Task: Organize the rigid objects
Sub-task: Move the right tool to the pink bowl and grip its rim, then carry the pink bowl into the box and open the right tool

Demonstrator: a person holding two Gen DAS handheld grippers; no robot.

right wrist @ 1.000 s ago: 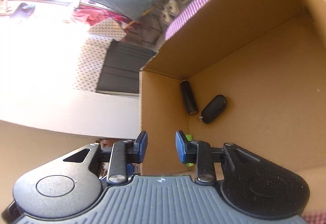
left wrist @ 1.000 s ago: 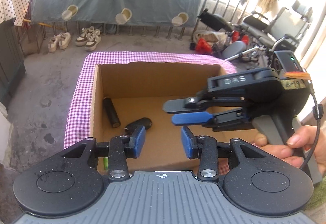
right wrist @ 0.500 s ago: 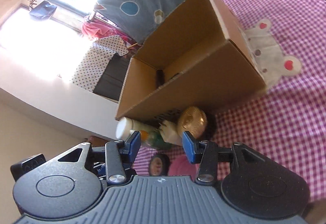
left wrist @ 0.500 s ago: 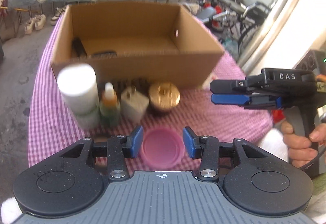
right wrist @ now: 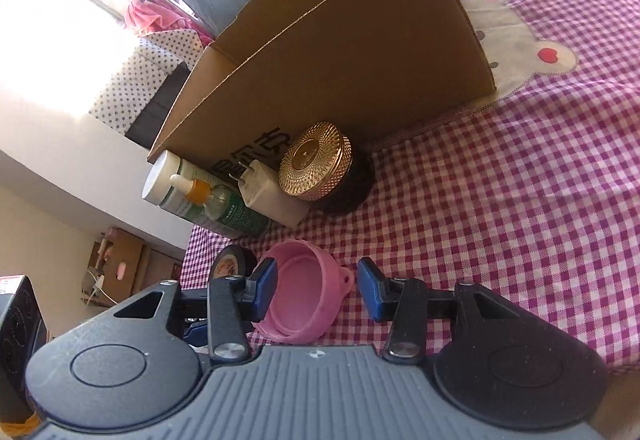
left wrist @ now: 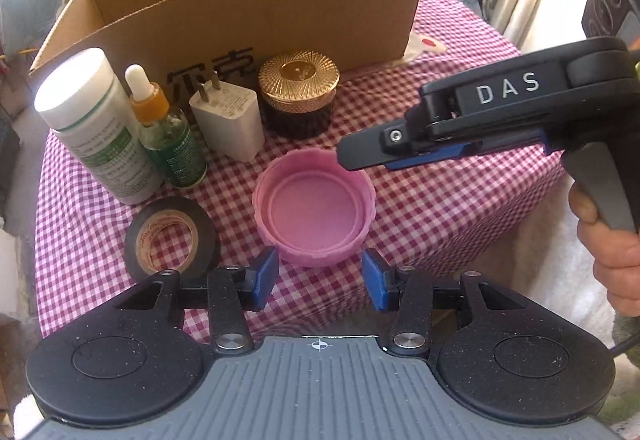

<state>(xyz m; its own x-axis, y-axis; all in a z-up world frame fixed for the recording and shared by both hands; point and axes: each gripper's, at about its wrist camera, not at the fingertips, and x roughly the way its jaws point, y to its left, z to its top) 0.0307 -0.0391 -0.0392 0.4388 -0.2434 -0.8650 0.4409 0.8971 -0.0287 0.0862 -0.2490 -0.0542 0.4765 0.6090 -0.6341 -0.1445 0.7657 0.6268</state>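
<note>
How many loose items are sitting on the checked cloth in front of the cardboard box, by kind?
Bottles: 2, white plastic bottle, green glass dropper bottle
Gold-lidded dark jar: 1
White plug adapter: 1
Black tape roll: 1
Pink plastic lid: 1
Total: 6

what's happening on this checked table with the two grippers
A person is tidying small items into an open cardboard box. Both handheld grippers close in on the round pink plastic lid lying open side up on the checked cloth. The left gripper sits just short of it, its jaws having just been opening, with nothing held. The right gripper hovers open over the lid's far rim.
</note>
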